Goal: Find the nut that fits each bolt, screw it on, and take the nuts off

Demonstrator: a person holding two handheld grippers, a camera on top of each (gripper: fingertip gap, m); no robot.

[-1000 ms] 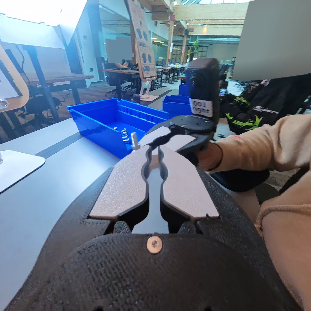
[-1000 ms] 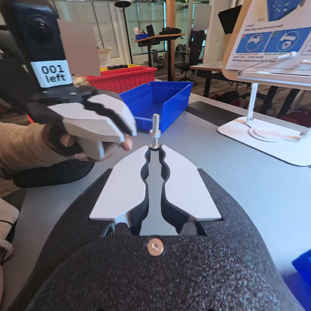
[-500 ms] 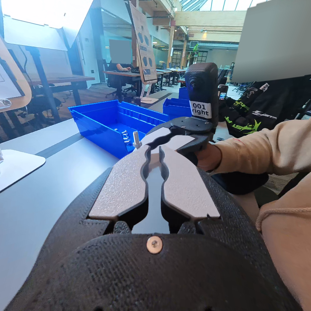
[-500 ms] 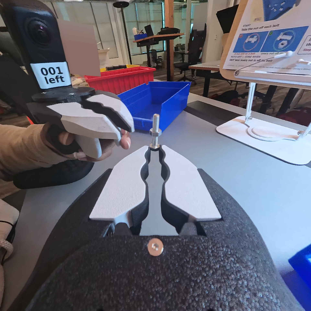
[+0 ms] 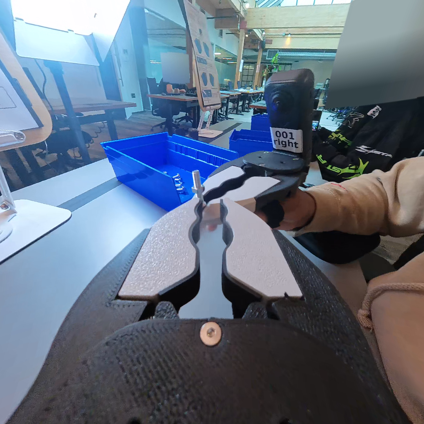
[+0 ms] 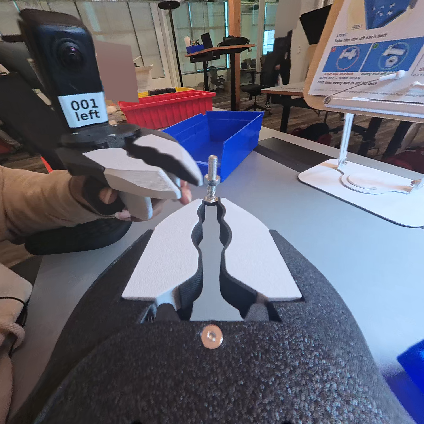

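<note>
A silver bolt point(image 6: 212, 168) stands upright with a hex nut point(image 6: 212, 181) partway down its thread. My right gripper point(image 6: 211, 201) is shut on the bolt's head and holds it above the grey table point(image 6: 309, 241). My left gripper point(image 6: 190, 187) comes in from the left. Its jaws are slightly apart and its tip is right beside the nut; I cannot tell if it touches. In the left wrist view the bolt point(image 5: 195, 177) and nut point(image 5: 197, 188) rise just past the left fingertip of my left gripper point(image 5: 210, 202), with the right gripper point(image 5: 205, 197) behind them.
A blue bin point(image 5: 142, 169) behind the bolt holds several loose bolts point(image 5: 177, 181). It also shows in the right wrist view point(image 6: 238, 142), with a red bin point(image 6: 167, 110) beyond. A white stand base point(image 6: 367, 190) with an instruction board stands to the right. Another blue bin point(image 5: 247, 140) is farther back. The tips of both grippers are at nearly the same place.
My left gripper has moved in toward the bolt until its tip is beside the nut, and its jaws have opened a little. The right gripper still holds the bolt upright.
</note>
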